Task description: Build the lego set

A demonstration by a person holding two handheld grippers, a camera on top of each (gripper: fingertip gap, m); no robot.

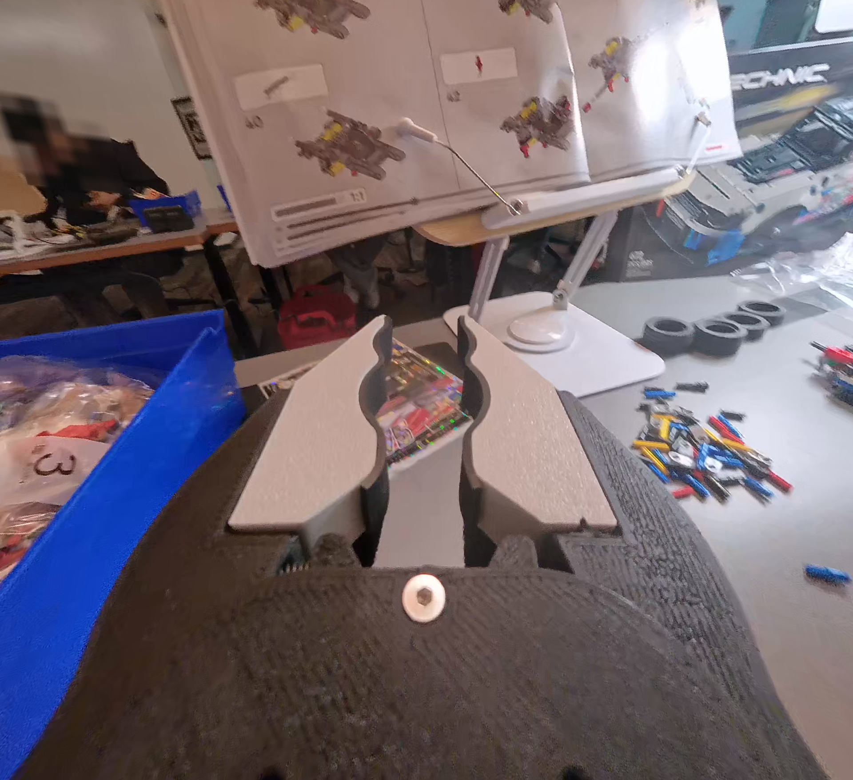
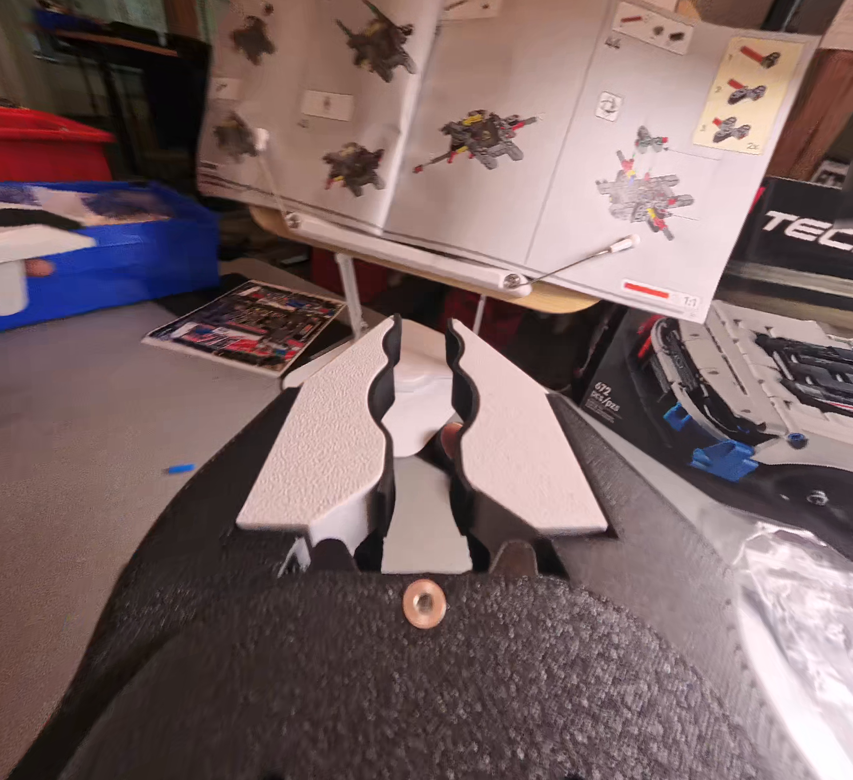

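Grey tabletop (image 1: 761, 619) under both my claws: left gripper (image 1: 423, 345) and right gripper (image 2: 422, 335) each sit partly open with nothing between the fingers. The loose lego pieces (image 1: 701, 448) are piled at about 3 o'clock of the left one, tyres (image 1: 713, 327) near 2. The instruction booklet (image 2: 484, 135) is propped on its stand (image 1: 544, 342) at 12 in both views, blue bin (image 1: 115, 458) at 9.

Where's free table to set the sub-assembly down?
Bare grey table between the blue bin, sticker sheet and right gripper, with one blue pin. Crowded: loose-parts pile, tyres, plastic wrap.
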